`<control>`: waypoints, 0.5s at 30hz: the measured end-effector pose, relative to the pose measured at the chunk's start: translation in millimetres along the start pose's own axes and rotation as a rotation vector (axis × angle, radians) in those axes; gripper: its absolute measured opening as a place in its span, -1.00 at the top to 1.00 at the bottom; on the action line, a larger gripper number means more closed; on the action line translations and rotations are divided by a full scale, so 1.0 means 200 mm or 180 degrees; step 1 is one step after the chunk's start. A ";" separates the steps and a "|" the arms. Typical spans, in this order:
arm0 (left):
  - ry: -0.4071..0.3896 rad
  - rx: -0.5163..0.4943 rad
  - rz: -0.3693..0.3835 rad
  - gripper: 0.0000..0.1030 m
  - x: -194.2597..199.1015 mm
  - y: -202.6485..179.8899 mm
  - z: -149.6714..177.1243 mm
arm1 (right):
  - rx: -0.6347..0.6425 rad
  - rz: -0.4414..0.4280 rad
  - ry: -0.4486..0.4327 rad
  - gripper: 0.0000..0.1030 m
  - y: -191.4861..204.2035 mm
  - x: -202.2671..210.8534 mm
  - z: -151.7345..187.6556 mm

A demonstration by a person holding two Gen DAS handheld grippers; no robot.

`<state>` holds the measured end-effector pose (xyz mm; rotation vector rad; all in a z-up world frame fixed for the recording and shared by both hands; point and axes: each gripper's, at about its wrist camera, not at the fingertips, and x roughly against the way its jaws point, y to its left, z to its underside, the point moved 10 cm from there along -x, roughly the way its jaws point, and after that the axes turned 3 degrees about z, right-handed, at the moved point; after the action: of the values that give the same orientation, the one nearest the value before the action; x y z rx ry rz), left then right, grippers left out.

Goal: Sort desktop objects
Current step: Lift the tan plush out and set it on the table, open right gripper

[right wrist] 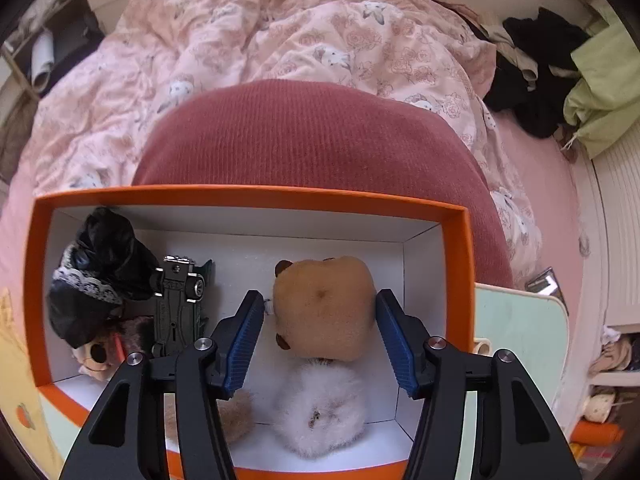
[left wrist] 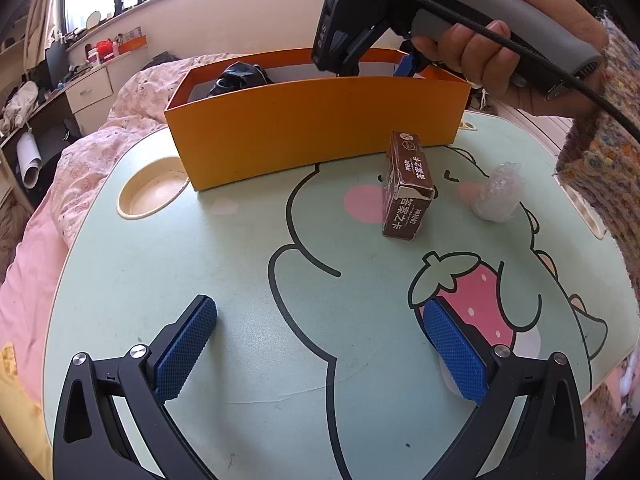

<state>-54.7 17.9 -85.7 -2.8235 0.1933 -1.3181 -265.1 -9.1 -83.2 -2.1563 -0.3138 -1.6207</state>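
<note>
Right gripper (right wrist: 320, 332) hung wide open over the orange box (right wrist: 248, 194), straddling the tan plush (right wrist: 324, 312) inside, gripping nothing. Left gripper (left wrist: 320, 344) gaped empty above the bench (left wrist: 160, 264). Brown carton (left wrist: 406, 188) stood mid-bench near the box wall. Withdrawing carelessly could snag the plush out again.

You have an orange box (left wrist: 320, 120) standing at the far edge of the table, open-topped, white inside. Inside it, at the left end, a black crumpled bundle with a white lace trim (right wrist: 100, 272) sits against the wall. Just beside it a dark toy car (right wrist: 180, 304) lies belly-up, wheels showing. A tan plush (right wrist: 324, 312) rests right of centre, a white fluffy piece (right wrist: 320, 412) touching its near side. Out on the table, a brown carton (left wrist: 406, 186) with white print stands upright near the box's front wall. A clear crumpled plastic wad (left wrist: 498, 192) sits to its right, apart from it.
</note>
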 end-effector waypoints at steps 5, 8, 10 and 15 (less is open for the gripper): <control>-0.0004 0.0006 0.0016 -0.99 0.00 -0.01 0.00 | -0.0017 -0.0078 -0.0117 0.21 0.03 0.05 0.00; -0.0008 0.0007 0.0018 -0.99 0.00 -0.01 0.00 | -0.0149 -0.0139 -0.0621 0.21 -0.01 0.28 0.03; -0.0009 0.0007 0.0017 -0.99 0.00 -0.02 0.00 | -0.0204 -0.0243 -0.0971 0.20 -0.03 0.47 0.10; -0.0008 0.0008 0.0014 -1.00 0.00 -0.01 0.00 | -0.0148 -0.0490 -0.1334 0.15 -0.07 0.70 0.44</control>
<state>-54.7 20.8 -86.6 -2.8209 0.1975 -1.3130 -153.5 33.0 32.8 -2.5539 -0.5839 -1.2454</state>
